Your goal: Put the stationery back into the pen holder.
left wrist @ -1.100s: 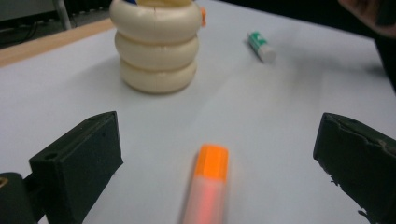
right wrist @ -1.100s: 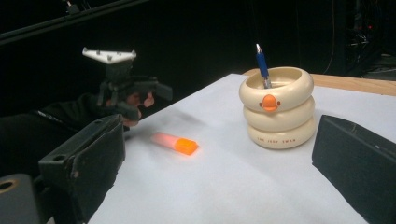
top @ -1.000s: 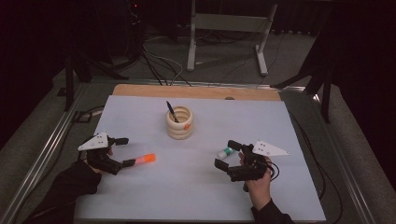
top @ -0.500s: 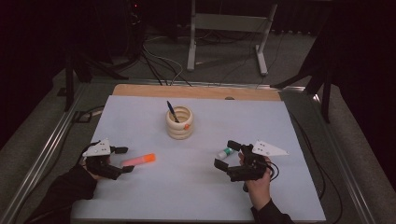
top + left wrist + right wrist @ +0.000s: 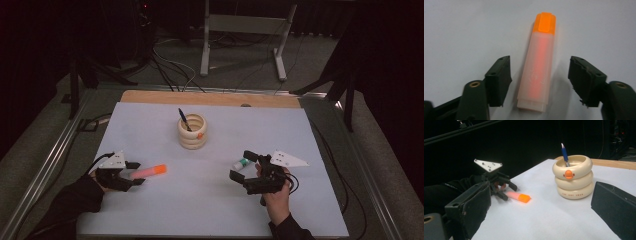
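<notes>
Left gripper view (image 5: 541,82): jaws closing, gaps either side of orange highlighter (image 5: 540,65) – translucent barrel, orange cap, flat on white table (image 5: 310,135). High view adds right gripper (image 5: 247,167) – wide, empty.

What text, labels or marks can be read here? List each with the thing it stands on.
Cream pen holder: a line of small capitals low on its bottom ring, too blurred to read with certainty.
Orange highlighter: faint embossed marks on the clear barrel, not legible.
Small white and green item: no readable text.
</notes>
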`<act>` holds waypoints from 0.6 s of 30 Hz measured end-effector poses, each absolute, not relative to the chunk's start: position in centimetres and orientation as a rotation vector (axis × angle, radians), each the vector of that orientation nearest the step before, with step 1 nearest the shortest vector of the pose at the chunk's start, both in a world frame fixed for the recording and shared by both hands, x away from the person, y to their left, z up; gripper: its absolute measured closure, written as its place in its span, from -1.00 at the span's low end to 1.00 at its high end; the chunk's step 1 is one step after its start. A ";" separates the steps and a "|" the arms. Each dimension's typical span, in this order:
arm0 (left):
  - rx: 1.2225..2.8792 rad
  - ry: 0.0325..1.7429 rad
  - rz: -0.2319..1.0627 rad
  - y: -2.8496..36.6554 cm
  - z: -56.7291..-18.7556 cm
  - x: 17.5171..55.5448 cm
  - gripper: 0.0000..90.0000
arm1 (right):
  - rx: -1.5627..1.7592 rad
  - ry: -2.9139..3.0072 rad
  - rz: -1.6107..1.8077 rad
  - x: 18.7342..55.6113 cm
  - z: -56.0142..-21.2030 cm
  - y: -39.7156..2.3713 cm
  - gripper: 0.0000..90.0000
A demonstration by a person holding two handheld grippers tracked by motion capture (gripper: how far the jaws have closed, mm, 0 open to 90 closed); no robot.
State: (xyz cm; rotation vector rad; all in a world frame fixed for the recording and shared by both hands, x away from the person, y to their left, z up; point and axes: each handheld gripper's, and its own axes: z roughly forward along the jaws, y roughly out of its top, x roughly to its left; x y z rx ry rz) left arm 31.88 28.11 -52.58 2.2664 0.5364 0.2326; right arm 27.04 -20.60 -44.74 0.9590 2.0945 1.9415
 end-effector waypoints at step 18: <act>2.313 0.518 0.207 27.3 -52.3 32.7 0.46 | 0.962 2.088 1.947 27.0 -44.7 -20.7 -0.94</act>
